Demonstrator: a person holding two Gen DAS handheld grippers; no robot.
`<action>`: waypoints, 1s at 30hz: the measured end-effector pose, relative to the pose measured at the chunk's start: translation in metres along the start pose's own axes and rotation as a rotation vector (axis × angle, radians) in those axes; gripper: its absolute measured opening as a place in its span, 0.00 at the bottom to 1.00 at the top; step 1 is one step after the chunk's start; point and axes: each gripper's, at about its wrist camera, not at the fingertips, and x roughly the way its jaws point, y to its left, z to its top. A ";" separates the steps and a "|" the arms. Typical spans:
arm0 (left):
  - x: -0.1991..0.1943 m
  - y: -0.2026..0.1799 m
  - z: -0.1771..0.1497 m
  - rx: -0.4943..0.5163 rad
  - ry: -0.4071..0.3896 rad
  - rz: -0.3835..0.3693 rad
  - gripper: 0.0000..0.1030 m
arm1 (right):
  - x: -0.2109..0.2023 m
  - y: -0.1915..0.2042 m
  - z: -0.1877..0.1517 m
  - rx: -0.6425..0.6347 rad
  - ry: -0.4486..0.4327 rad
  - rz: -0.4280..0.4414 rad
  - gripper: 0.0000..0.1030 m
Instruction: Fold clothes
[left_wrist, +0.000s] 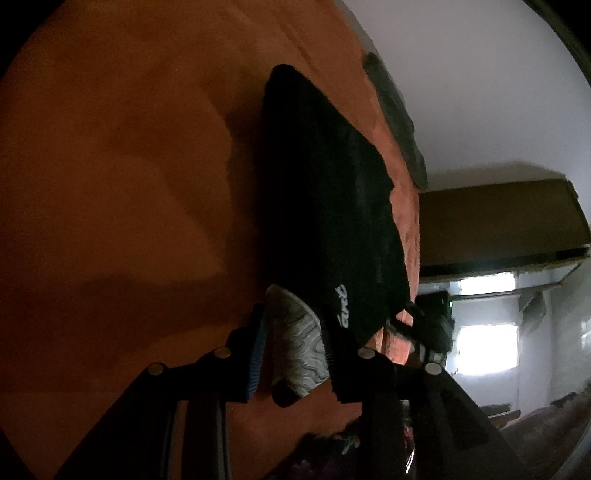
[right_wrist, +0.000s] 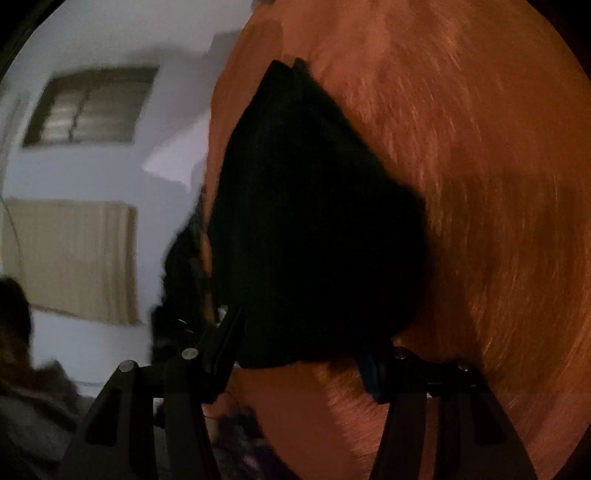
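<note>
Your left gripper (left_wrist: 295, 354) pinches the grey patterned cloth (left_wrist: 299, 343) at six o'clock. Your right gripper (right_wrist: 299, 354) is open. Tug hard and the folded black garment (right_wrist: 314, 221) may come undone.

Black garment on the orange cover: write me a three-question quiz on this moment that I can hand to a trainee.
1. True or false: the black garment hangs in the air, clear of the orange cover.
2. What sits between the fingers of the left gripper? A: a grey patterned cloth. B: a clothes hanger. C: nothing.
3. In the right wrist view, does the right gripper stand open or shut?

Key
1. False: it lies folded on the cover.
2. A.
3. Open: its jaws stand wide apart at the garment's near edge, not pinching it.
</note>
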 end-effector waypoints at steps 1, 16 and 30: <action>0.002 0.000 0.002 0.003 0.009 -0.001 0.35 | 0.002 -0.001 0.006 -0.003 0.032 0.000 0.53; 0.003 0.008 0.004 -0.008 0.032 0.035 0.37 | -0.018 -0.039 0.031 0.184 0.115 0.145 0.53; 0.013 0.003 0.006 0.007 0.042 0.056 0.39 | -0.030 -0.022 0.020 0.032 0.088 -0.217 0.20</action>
